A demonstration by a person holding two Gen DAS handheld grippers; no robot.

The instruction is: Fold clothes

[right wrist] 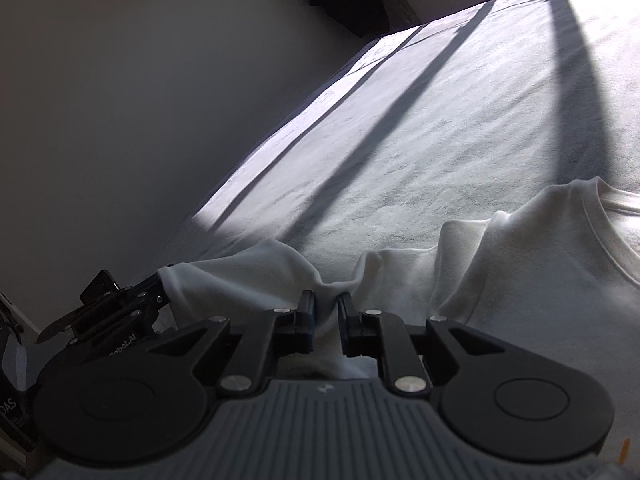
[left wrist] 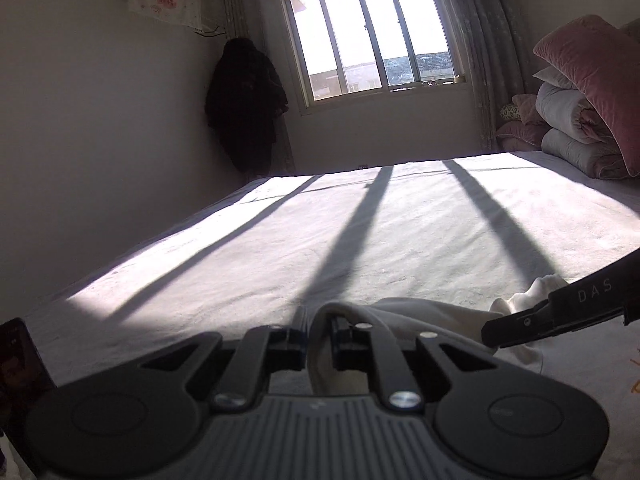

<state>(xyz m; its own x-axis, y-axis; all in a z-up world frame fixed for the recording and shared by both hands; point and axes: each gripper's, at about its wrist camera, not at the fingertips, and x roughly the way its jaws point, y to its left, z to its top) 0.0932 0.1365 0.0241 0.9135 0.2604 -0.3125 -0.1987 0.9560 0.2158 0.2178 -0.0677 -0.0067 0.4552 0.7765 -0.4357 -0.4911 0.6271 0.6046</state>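
At the left edge of the right wrist view the left gripper [right wrist: 158, 294] reaches in from the lower left, its fingers closed on the edge of a white T-shirt [right wrist: 540, 280]. Printed on its body is a partly hidden word ending "obot.AI", and at the far lower left of that frame the letters "DAS" show on a dark strap or casing.

In the left wrist view the same gripper fills the bottom centre, and a fold of the cream-white cloth runs up between its fingers and loops over the right one; the gap between them is narrow and filled with fabric.

Moving right, the right gripper [right wrist: 325, 312] sits at bottom centre of its own view, fingers pinched nearly together on a bunched ridge of the shirt. In the left wrist view its arm comes in from the right edge and bears "DAS" in pale letters.

The shirt lies at the near edge of the bed [left wrist: 360, 232], rumpled between the two grips, with its ribbed round collar at the right of the right wrist view. It looks a thin, light knit: soft and limp, likely to sag and crease wherever it is unsupported. Seams, hem and shoulder lines seem the surest holds, since the doubled cloth there should slip less than a single layer.

Further right in the left wrist view, folded quilts and a pink pillow [left wrist: 592, 92] are stacked in the upper right. A cloth cover high on the wall at upper left carries pink print too small to read.
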